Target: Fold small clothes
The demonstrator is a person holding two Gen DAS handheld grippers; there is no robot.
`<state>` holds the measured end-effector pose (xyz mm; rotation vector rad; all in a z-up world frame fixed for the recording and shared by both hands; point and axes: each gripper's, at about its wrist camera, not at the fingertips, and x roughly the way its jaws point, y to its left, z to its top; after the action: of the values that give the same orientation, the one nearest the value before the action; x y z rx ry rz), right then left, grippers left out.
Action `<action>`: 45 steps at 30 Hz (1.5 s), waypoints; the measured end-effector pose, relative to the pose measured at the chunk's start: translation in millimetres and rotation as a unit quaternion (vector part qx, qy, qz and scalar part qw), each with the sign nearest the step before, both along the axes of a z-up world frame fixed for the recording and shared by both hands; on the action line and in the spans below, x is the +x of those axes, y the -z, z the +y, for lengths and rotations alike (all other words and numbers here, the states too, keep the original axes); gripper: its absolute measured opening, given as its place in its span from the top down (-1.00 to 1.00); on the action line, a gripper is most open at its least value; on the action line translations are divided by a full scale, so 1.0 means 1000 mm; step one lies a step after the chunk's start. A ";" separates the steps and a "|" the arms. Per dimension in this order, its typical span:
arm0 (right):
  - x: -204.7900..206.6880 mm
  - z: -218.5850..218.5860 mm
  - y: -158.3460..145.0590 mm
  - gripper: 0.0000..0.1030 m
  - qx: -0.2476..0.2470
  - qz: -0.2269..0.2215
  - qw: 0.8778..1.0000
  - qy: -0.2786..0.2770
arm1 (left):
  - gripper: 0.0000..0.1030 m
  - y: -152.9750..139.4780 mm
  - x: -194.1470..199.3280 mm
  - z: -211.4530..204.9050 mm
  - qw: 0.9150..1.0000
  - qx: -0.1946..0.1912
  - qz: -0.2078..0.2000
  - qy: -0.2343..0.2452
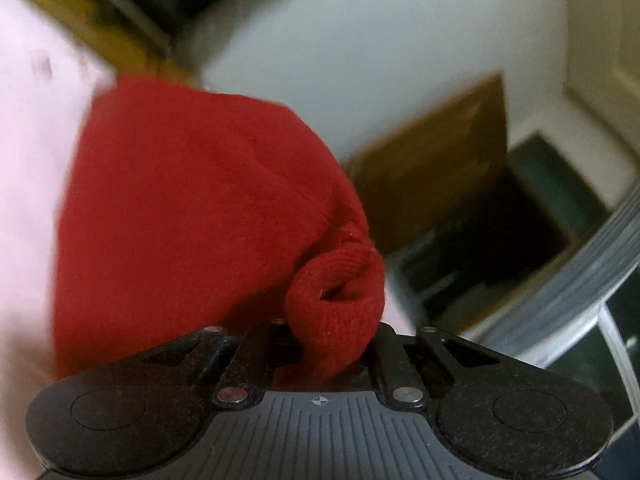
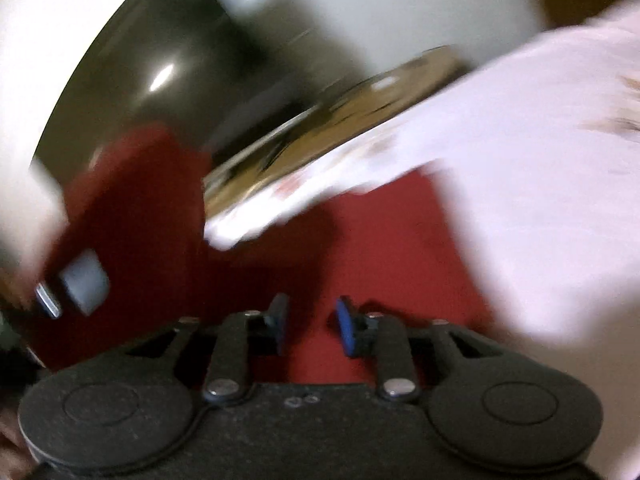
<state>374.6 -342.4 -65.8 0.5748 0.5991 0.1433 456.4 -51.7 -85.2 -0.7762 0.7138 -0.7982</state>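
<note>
Clamping down hard, the left gripper (image 1: pixel 328 344) has a bunched fold of the red knit garment (image 1: pixel 192 208) pinched between its jaws. In the left wrist view, the cloth swells out of the grip, a rolled hem curling just above the gripper at lower centre, and the rest of the fabric spreads up and to the left across the middle of the frame. Behind it on the left lies pale pink cloth (image 1: pixel 36 152). A brown board (image 1: pixel 436 164) leans at centre right against a white wall (image 1: pixel 360 40), with a dark box (image 1: pixel 532 216) just below and right of it.

Over to the right wrist view, heavily blurred: the right gripper (image 2: pixel 310 326) has its jaws apart, blue pads (image 2: pixel 345 326) showing at lower centre with a clear gap between them and nothing pressed in that gap. The red knit garment fills the space directly behind and below the fingers, running from lower centre out to the left. The pale pink cloth sweeps in from the upper right and covers the right side of the frame, its edge lying over the red. At the far left, a grey block (image 2: pixel 86 282) with a shiny metal part beside it sits against the red fabric; what it is, I cannot tell.
</note>
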 end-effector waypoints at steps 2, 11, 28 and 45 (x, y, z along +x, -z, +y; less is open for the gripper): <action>-0.017 -0.037 -0.003 0.38 0.024 0.000 0.999 0.042 | 0.83 0.030 0.014 -0.033 0.997 0.063 0.044 0.024; -0.053 -0.087 -0.017 -0.25 0.098 -0.021 0.994 0.053 | -0.97 -0.022 -0.027 -0.024 0.991 0.116 -0.063 0.035; 0.030 -0.033 0.009 0.18 0.087 0.066 0.992 -0.062 | -0.96 0.012 0.010 0.087 0.965 0.205 0.030 -0.161; -0.004 -0.044 -0.002 0.72 -0.035 0.005 0.999 -0.041 | -0.96 0.002 0.043 0.017 0.952 0.278 -0.008 -0.125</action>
<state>370.4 -386.6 -63.5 0.4835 0.6345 0.1961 499.3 -34.6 -87.1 -0.3364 0.7600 -0.3410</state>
